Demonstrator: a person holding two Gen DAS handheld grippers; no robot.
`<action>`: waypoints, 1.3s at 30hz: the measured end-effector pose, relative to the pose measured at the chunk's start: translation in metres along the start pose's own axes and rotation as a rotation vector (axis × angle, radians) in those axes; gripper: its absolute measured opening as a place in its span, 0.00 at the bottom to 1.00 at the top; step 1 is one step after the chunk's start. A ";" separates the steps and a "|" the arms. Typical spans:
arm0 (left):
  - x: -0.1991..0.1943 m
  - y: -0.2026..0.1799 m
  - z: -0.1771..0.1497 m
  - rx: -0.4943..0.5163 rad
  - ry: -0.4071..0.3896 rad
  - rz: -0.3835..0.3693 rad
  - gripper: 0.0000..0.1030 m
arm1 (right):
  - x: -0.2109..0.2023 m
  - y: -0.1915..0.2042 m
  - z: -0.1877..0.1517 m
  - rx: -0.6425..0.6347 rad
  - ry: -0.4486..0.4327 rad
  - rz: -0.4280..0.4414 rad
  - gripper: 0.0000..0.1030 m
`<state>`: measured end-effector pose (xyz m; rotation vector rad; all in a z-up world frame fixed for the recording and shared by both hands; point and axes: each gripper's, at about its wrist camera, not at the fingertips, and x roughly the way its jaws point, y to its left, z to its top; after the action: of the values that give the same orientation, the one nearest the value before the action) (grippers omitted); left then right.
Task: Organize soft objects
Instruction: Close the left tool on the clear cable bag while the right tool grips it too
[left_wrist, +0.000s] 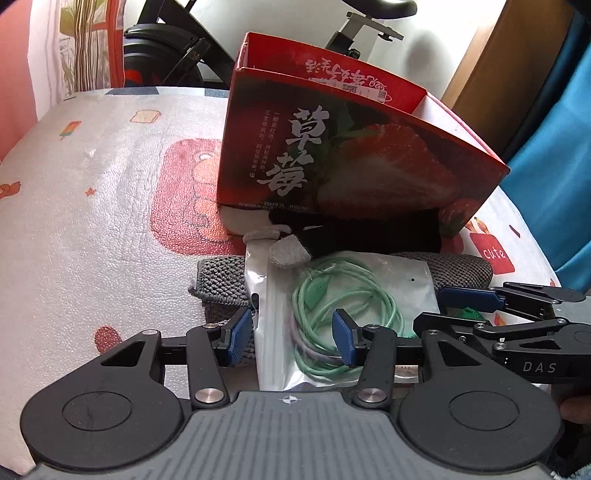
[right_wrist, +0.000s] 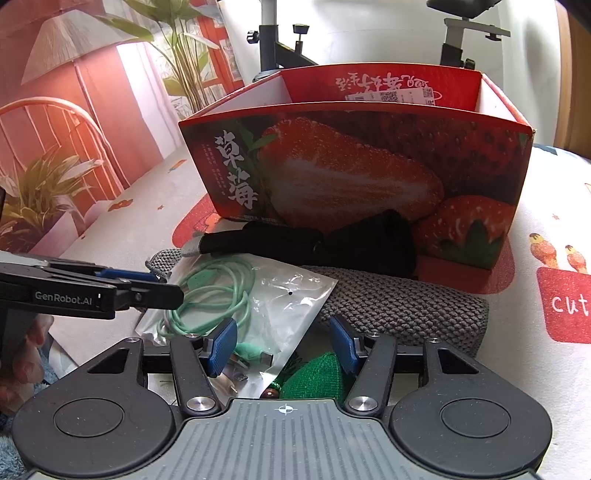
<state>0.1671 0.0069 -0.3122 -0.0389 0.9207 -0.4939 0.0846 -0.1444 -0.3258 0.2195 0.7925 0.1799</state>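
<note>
A red strawberry box (left_wrist: 332, 155) (right_wrist: 369, 166) stands open-topped on the patterned cover. In front of it lie a black glove with grey fingertips (left_wrist: 369, 232) (right_wrist: 332, 240), a grey knitted cloth (left_wrist: 221, 280) (right_wrist: 399, 306) and a clear bag with a coiled green cable (left_wrist: 332, 302) (right_wrist: 221, 295). A green cloth (right_wrist: 317, 376) lies under my right gripper. My left gripper (left_wrist: 291, 336) is open over the cable bag. My right gripper (right_wrist: 282, 345) is open over the bag's corner and the green cloth. It also shows in the left wrist view (left_wrist: 465, 306).
The patterned cover (left_wrist: 92, 221) (right_wrist: 535, 369) spreads left and right of the pile. An exercise bike (left_wrist: 177, 51) stands behind the box. A blue fabric (left_wrist: 554, 166) hangs at the right. A printed red backdrop with plants (right_wrist: 74, 129) is at the left.
</note>
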 end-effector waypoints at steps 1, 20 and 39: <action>0.000 0.001 0.000 -0.007 0.002 -0.008 0.49 | 0.000 -0.001 0.000 0.002 0.000 0.001 0.52; 0.009 0.015 0.005 -0.038 0.017 -0.038 0.53 | 0.010 0.007 0.007 -0.074 0.039 0.013 0.46; 0.003 0.012 -0.001 -0.083 -0.010 -0.090 0.40 | 0.015 0.013 0.008 -0.098 0.043 -0.016 0.38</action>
<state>0.1723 0.0169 -0.3179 -0.1582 0.9318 -0.5382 0.0992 -0.1296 -0.3272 0.1175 0.8255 0.2084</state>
